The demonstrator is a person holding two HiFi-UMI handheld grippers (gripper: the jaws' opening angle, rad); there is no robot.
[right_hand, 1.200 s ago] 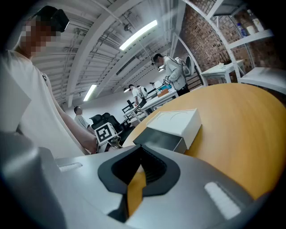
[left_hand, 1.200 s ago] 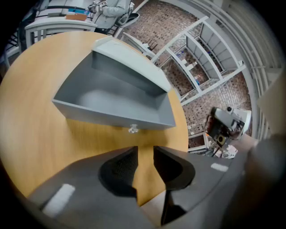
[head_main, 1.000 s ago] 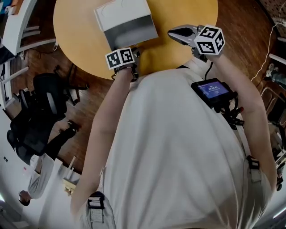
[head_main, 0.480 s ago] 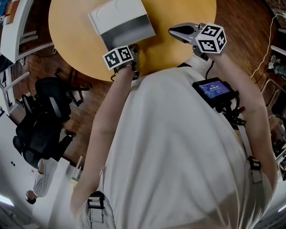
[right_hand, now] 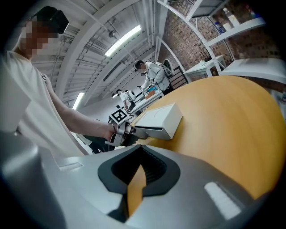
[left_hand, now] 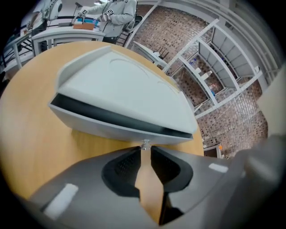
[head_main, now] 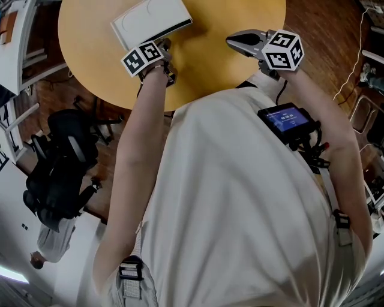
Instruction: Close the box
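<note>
A round wooden counter (head_main: 210, 72) carries a white box (left_hand: 125, 89) on its left part, set in from the near edge. The box's lid lies low over the grey base. It is not fully down: a dark slit runs between lid and base along the side that faces the person.

The left tongs (left_hand: 145, 147) are right at that near side, with their tips just at the base's lower edge. Their jaws are released, standing a narrow slit apart, and only the wood of the counter shows between them. Whether the tips actually touch the box I cannot tell.

The right tongs (right_hand: 142, 150) are held over the near right part of the counter, well apart from the box and pointing toward it. Their jaws are clenched tip to tip, with nothing gripped.

The person's white shirt fills the lower part of the head view, and a small device with a lit blue screen (head_main: 287, 120) sits at its right side. Left of the counter, on the wooden floor, stands a black office chair (head_main: 66, 156). Beyond the counter, another person in a white top (left_hand: 117, 8) stands at a white desk. To the right are a brick wall and white shelving (left_hand: 214, 67).
</note>
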